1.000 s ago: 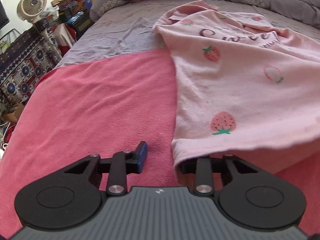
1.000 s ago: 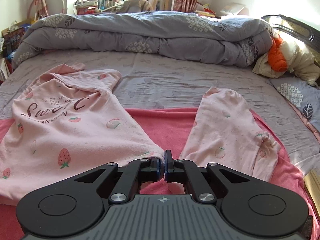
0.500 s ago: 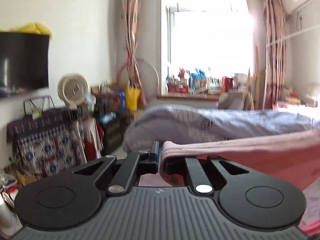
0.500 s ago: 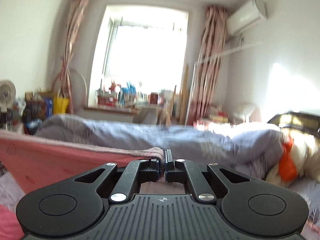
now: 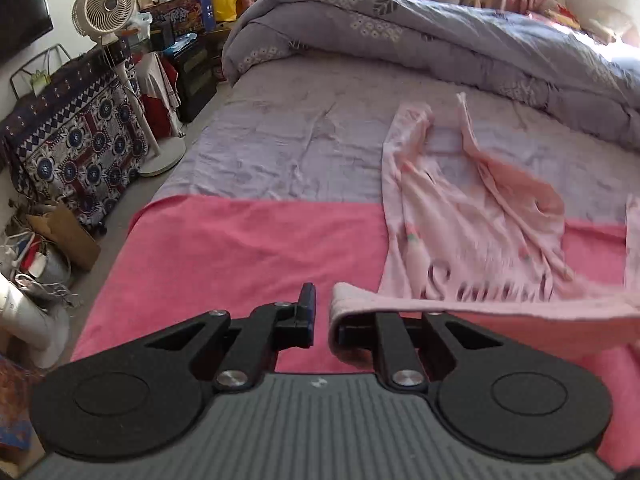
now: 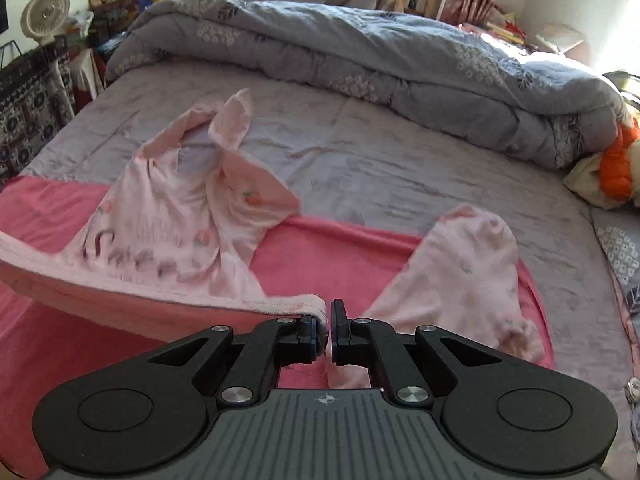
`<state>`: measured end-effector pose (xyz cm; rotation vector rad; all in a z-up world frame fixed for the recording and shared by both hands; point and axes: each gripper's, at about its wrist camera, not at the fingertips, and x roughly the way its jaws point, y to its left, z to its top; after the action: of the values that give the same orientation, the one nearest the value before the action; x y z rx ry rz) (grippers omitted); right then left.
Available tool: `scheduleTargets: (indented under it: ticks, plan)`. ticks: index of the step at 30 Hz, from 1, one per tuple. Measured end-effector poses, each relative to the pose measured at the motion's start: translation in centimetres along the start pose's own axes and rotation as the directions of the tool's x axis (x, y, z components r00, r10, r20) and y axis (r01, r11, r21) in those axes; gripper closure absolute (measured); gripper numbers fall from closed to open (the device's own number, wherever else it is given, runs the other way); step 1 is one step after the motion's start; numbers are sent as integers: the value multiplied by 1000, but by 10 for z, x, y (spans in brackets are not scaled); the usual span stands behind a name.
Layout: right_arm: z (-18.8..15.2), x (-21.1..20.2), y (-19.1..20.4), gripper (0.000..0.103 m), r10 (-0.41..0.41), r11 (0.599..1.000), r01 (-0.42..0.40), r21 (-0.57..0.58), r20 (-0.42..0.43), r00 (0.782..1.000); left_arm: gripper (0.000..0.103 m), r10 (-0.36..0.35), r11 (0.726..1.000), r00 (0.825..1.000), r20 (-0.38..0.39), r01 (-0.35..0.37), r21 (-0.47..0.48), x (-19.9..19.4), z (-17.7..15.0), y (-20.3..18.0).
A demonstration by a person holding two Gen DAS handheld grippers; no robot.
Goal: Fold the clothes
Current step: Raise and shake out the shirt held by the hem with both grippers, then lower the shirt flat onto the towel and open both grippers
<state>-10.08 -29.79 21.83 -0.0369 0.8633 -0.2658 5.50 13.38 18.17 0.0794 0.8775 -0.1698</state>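
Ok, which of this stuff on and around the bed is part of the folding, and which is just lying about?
Job: pink top; pink trousers.
Lying about: grey quilt; fan; orange garment; yellow bag.

The top (image 6: pixel 168 236) hangs by its hem between the two tools, its upper part trailing down onto the bed (image 6: pixel 360 160) ahead. The right tool (image 6: pixel 325 334) pinches one hem corner; at the left tool (image 5: pixel 322 320) the other corner drapes over the right-hand finger (the jaws are opening, with a gap beside the cloth). A towel (image 5: pixel 240 248) covers the near part of the bed, under the hanging hem. To the right of the top, the trousers (image 6: pixel 468 272) lie partly on the towel. A rolled quilt (image 6: pixel 360 48) lies across the far side of the bed. A fan (image 5: pixel 107 6) stands on the floor left of the bed.
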Motion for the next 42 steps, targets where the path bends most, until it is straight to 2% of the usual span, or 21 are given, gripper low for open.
scheduleTargets:
  ticks: [2, 3, 4, 5, 6, 7, 8, 9, 11, 12, 14, 16, 18, 20, 22, 26, 35, 38, 39, 41, 42]
  plan:
    - [44, 8, -3, 96, -17, 1000, 17, 1, 133, 991, 89, -6, 997, 984, 181, 21, -81, -17, 60, -3]
    - [71, -19, -7, 96, -32, 999, 26, 24, 297, 954, 89, 5, 996, 953, 304, 24, -91, -42, 84, -4]
    - [98, -46, -11, 96, -50, 998, 32, 48, 451, 891, 89, 22, 996, 899, 437, 19, -88, -74, 105, -7]
    - [118, -72, -14, 96, -68, 997, 37, 65, 579, 812, 88, 40, 997, 842, 538, 5, -81, -101, 118, -8]
    - [121, -91, -16, 95, -79, 997, 50, 64, 643, 761, 84, 50, 997, 803, 594, -8, -73, -121, 120, -8]
    - [116, -99, -19, 95, -86, 996, 67, 54, 652, 754, 82, 49, 998, 796, 603, -15, -60, -129, 114, -5]
    - [111, -107, -22, 94, -92, 995, 84, 44, 660, 746, 73, 43, 999, 805, 591, -21, -44, -131, 104, 0]
    - [102, -109, -26, 93, -93, 995, 92, 35, 643, 760, 64, 36, 999, 830, 557, -26, -27, -127, 91, 4]
    - [63, -81, -33, 89, -74, 997, 81, 5, 487, 870, 63, 28, 999, 905, 424, -37, 12, -102, 48, 12]
    - [41, -66, -33, 89, -67, 997, 78, -13, 398, 915, 63, 28, 999, 936, 351, -40, 28, -90, 24, 13]
    - [-16, -44, -16, 89, -61, 996, 75, -53, 227, 972, 63, 56, 994, 973, 225, -74, 75, -72, -29, 7]
    - [-69, -33, 5, 89, -66, 992, 74, -103, 82, 994, 63, 110, 985, 986, 126, -125, 120, -65, -81, -4]
    - [-118, -25, 26, 90, -75, 987, 67, -146, -51, 996, 63, 147, 978, 989, 11, -147, 145, -57, -128, -12]
    - [-156, -17, 41, 90, -68, 989, 43, -142, -174, 982, 63, 161, 979, 981, -106, -145, 142, -48, -163, -14]
    - [-181, -9, 54, 90, -77, 989, 42, -142, -246, 966, 63, 181, 974, 972, -151, -156, 164, -49, -186, -17]
    - [-195, -13, 57, 90, -78, 988, 36, -152, -284, 956, 63, 207, 952, 969, -138, -167, 258, -60, -203, -21]
    - [-263, 5, 82, 90, -85, 953, -36, -302, -378, 922, 63, 187, 921, 951, -248, -81, 382, -23, -249, -22]
    - [-276, 13, 87, 86, -61, 951, -62, -303, -380, 923, 62, 178, 873, 959, -221, -50, 485, -18, -262, -27]
    - [-280, 14, 88, 79, -71, 947, -53, -318, -364, 929, 60, 177, 847, 963, -204, -44, 530, -19, -267, -30]
    - [-286, 13, 89, 52, -103, 933, -21, -360, -323, 941, 59, 172, 791, 971, -168, -34, 611, -18, -277, -34]
    - [-289, 12, 88, 48, -111, 926, -13, -377, -306, 945, 59, 165, 771, 974, -153, -31, 636, -19, -280, -35]
